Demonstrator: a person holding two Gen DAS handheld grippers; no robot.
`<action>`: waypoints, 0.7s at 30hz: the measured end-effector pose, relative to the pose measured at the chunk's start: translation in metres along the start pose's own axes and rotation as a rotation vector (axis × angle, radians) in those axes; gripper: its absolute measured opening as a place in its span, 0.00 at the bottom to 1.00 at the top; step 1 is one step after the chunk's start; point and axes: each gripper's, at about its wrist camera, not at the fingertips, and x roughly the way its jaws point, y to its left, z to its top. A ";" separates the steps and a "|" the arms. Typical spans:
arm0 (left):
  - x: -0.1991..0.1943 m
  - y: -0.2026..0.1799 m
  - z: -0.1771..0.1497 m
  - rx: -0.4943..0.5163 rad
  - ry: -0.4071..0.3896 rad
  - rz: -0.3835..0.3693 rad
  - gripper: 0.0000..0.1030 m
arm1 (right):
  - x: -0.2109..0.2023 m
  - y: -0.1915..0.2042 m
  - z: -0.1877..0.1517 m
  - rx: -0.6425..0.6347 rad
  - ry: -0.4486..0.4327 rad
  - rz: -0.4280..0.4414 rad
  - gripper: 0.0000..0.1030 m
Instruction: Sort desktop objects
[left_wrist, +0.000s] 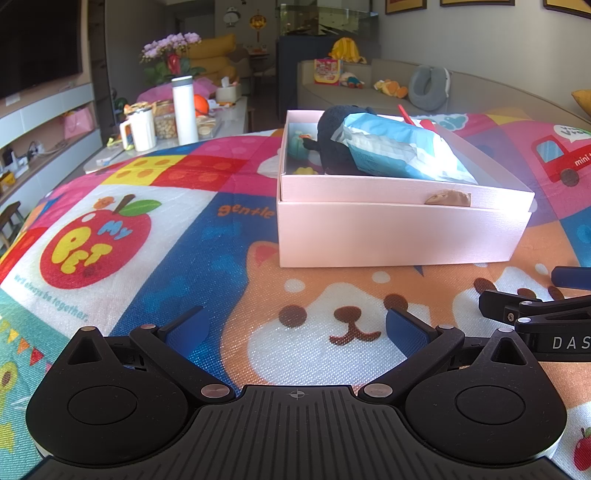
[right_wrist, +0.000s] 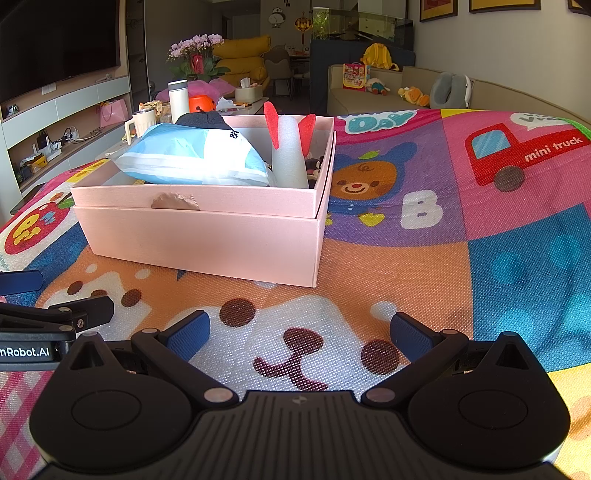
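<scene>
A pink box (left_wrist: 391, 236) (right_wrist: 207, 240) stands on the colourful printed cloth, ahead of both grippers. Inside it lie a blue and white plastic packet (left_wrist: 399, 147) (right_wrist: 192, 158), a dark plush item (left_wrist: 332, 144) (right_wrist: 203, 120), a grey foam rocket with red fins (right_wrist: 290, 155) and small toys (left_wrist: 301, 146). My left gripper (left_wrist: 297, 326) stands open just above the cloth, short of the box, with nothing between its fingers. My right gripper (right_wrist: 301, 330) is likewise open and empty, near the box's front right corner. Each gripper shows at the edge of the other's view.
The cloth (left_wrist: 147, 236) (right_wrist: 480, 229) covers the whole table. Beyond its far left edge a low table holds a white bottle (left_wrist: 184, 110), a mug (left_wrist: 142, 127) and snacks. A sofa (right_wrist: 406, 88) with toys stands behind.
</scene>
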 end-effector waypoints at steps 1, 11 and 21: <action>0.000 0.001 0.000 0.000 0.000 0.000 1.00 | 0.000 0.000 0.000 0.000 0.000 0.000 1.00; 0.001 0.001 0.001 0.000 0.000 0.000 1.00 | 0.000 0.000 0.000 0.000 0.000 0.000 1.00; 0.001 0.001 0.001 -0.001 0.000 -0.001 1.00 | 0.000 0.000 0.000 0.000 0.000 0.000 1.00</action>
